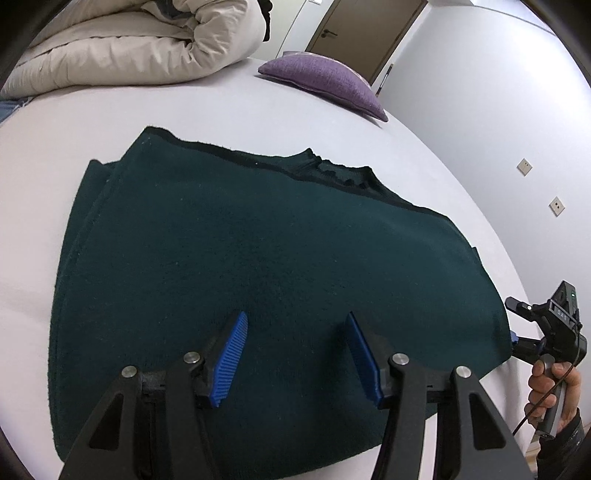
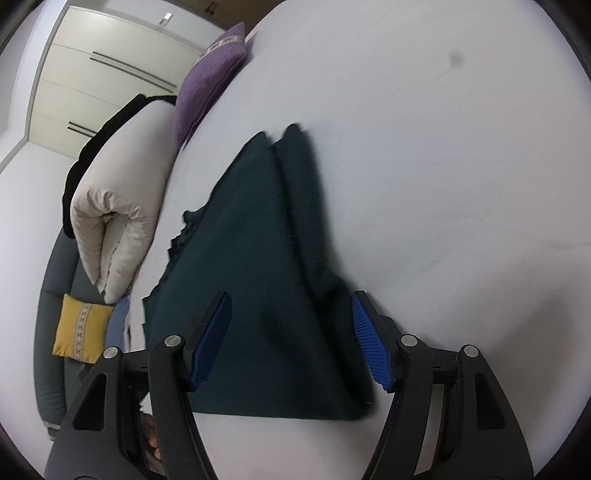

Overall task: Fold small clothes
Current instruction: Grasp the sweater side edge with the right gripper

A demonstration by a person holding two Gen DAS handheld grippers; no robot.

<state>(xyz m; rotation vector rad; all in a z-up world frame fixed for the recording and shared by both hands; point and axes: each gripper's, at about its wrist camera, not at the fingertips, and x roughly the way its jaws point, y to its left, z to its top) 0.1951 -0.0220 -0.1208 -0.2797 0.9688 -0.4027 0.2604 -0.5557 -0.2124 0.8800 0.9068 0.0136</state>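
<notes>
Green fleece top (image 1: 258, 258) lies folded near the purple pillow (image 1: 325, 83); soft, light, best pinched at an edge. Left gripper (image 1: 295, 354) and right gripper (image 2: 291, 339) gape empty.

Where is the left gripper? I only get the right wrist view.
Observer: The left gripper is open over the near part of the dark green garment, gripping nothing.
Operator: Where does my right gripper sit on the cloth?
Observer: The right gripper is at the garment's right edge; I cannot tell if it touches.
Operator: What is behind the purple cushion?
Observer: A brown door stands beyond the purple cushion.
</notes>
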